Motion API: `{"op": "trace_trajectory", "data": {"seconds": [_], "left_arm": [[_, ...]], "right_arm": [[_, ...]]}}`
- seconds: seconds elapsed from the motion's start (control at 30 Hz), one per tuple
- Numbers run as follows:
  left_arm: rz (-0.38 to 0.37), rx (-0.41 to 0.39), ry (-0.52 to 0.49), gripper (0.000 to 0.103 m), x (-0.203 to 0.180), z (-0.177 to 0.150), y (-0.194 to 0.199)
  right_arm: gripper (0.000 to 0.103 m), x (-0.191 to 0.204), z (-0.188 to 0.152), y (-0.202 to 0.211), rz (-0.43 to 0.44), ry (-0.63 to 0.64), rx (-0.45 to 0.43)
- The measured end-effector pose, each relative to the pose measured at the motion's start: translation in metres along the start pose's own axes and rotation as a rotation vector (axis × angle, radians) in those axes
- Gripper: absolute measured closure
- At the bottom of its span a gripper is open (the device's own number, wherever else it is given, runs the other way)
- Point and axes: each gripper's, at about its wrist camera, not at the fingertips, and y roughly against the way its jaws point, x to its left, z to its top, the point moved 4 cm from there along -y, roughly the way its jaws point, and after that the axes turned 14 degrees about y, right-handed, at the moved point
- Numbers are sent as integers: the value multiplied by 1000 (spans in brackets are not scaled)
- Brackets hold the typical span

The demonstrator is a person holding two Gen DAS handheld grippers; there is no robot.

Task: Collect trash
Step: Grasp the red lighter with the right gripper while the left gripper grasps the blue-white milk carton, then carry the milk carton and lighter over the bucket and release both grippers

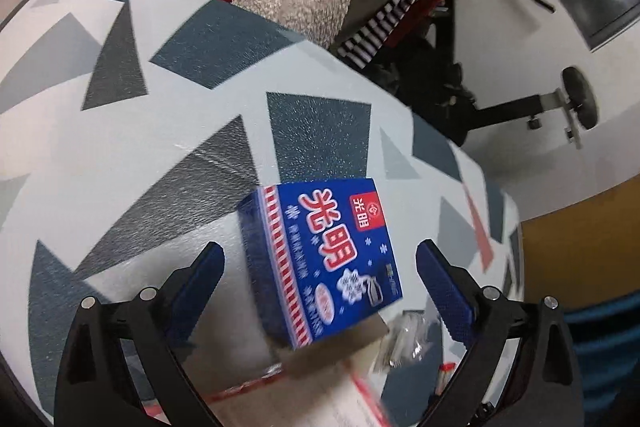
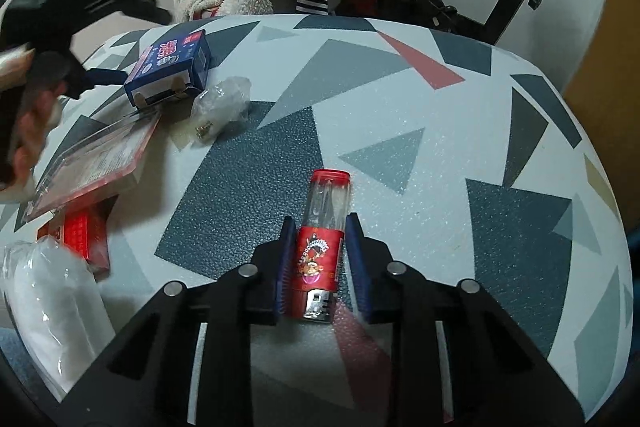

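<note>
**Right claw on tube, left lining up on box**

Right claw point(image 2: 320, 259) is clamped on the red tube point(image 2: 321, 247), pads on the label, cap pointing to 12 o'clock, metal end toward the camera. Mid-body grip probably keeps it from pivoting.

Left claw point(image 1: 320, 267) is spread wide, straddling the blue box point(image 1: 324, 263); no pad contact visible. Box sits tilted on the surface point(image 1: 160, 147), near the edge.

Plastic wrap point(image 2: 222, 107) and a flat pack point(image 2: 92, 163) lie at 10 o'clock from the tube, uncollected.
</note>
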Motion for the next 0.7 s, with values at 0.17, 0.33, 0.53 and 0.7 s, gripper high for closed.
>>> {"op": "trace_trajectory", "data": {"seconds": [0.17,0.33,0.53,0.7], "left_arm": [[65,-9,-40,9,-12,-4,-18],[97,-28,-94,21,-10,-10,-19],[2,-82,-154,23,-18,-5,25],[-70,-162,-327,23,-38,-21,88]], "right_arm": [[75,-1,0,-1,8,0,-2],[75,-3,-1,-1,19,-7,-7],[76,-5,-2,0,30,-20,-14],[76,-3,-2,8,10,-14,-40]]}}
